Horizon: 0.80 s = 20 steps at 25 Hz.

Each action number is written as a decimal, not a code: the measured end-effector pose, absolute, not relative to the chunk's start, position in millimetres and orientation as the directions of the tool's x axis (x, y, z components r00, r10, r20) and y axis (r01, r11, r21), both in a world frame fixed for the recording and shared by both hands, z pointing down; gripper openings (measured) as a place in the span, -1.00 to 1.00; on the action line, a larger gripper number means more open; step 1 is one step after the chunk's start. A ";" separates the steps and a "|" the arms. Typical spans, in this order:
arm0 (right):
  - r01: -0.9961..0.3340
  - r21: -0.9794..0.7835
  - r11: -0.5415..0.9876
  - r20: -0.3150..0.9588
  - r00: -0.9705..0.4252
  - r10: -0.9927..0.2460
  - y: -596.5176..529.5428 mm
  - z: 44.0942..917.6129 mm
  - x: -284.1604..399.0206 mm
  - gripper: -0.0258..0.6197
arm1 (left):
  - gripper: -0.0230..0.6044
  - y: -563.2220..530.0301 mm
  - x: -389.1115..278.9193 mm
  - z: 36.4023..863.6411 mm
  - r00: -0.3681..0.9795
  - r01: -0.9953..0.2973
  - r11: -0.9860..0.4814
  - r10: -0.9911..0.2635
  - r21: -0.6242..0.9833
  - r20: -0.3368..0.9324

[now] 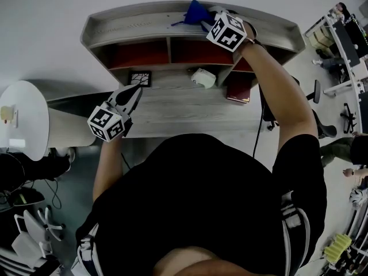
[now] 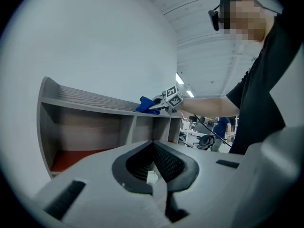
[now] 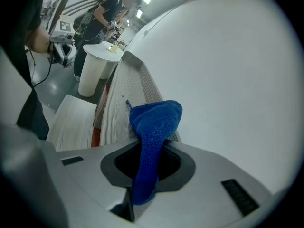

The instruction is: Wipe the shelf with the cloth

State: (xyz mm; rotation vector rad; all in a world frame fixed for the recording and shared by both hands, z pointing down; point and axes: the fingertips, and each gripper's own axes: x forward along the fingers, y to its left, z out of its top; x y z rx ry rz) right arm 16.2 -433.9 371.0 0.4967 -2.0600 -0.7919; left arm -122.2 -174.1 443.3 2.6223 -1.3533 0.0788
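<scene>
A grey wooden shelf [image 1: 144,25] stands at the back of the desk, against a white wall. On its top board lies a blue cloth [image 1: 195,11], and my right gripper [image 1: 207,23] is shut on it near the middle of the board. In the right gripper view the cloth [image 3: 154,122] runs out from between the jaws of that gripper [image 3: 151,148] onto the shelf top [image 3: 121,108]. My left gripper [image 1: 135,92] hovers over the desk's left part, shut and holding nothing. The left gripper view has its jaws [image 2: 153,144] closed, with the shelf [image 2: 85,103] and cloth [image 2: 146,105] beyond.
Below the top board are compartments with red floors [image 1: 138,56]. On the desk [image 1: 172,111] sit a small black picture frame [image 1: 140,77], a white object [image 1: 202,77] and a dark red book [image 1: 238,89]. A round white table [image 1: 23,117] stands left; office chairs [image 1: 322,125] are right.
</scene>
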 end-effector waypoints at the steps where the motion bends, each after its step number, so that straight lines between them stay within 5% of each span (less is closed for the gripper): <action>1: -0.066 0.691 0.720 0.575 -0.553 -0.603 -435.5 371.1 25.0 -0.74 | -0.87 -175.4 -116.6 443.4 0.588 -0.808 -0.572 -0.797 0.142 0.134; 20: -0.171 0.685 0.708 0.588 -0.443 -0.676 -461.1 372.8 156.3 -0.74 | -0.87 -199.9 -42.4 446.2 0.673 -0.740 -0.657 -0.723 0.143 0.156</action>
